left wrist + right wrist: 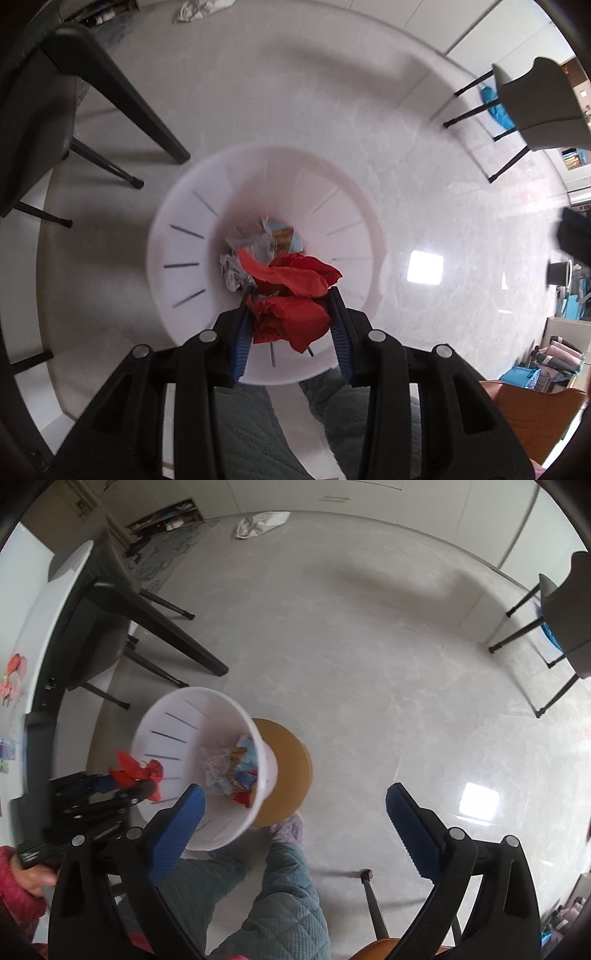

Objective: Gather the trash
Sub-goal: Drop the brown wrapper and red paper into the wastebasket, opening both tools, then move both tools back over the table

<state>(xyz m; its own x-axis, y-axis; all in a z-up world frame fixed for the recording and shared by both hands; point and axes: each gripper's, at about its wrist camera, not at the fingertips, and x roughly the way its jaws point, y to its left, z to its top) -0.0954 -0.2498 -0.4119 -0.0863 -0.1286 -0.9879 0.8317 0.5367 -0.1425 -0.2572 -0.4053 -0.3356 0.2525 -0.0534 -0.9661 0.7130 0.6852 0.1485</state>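
The left gripper point(291, 295) points straight down over a white slotted wastebasket point(177, 236), its blue-padded jaws partly closed and pressed against both sides of a crumpled wad of red paper point(291, 291) that hangs just above the basket's mouth. At the bottom of the basket lie scraps already collected: a ball of white tissue point(231, 271), clear wrapping and a blue-and-orange printed wrapper point(284, 236). From the right wrist view, the basket point(177, 716) stands tilted on a round brown stool point(291, 753), and the left gripper point(142, 781) holds the red wad point(138, 771) over the basket's near-left rim, with a hand in a pink sleeve point(26, 878) gripping its handle. The right gripper point(295, 805) hovers higher up and to the side, its jaws spread wide with nothing between them, only bare grey floor point(351, 646) and a quilted teal trouser leg point(288, 897) beneath. A dark table leg point(162, 627) stands left of the basket, and a crumpled white bag point(258, 522) lies on the floor far behind.
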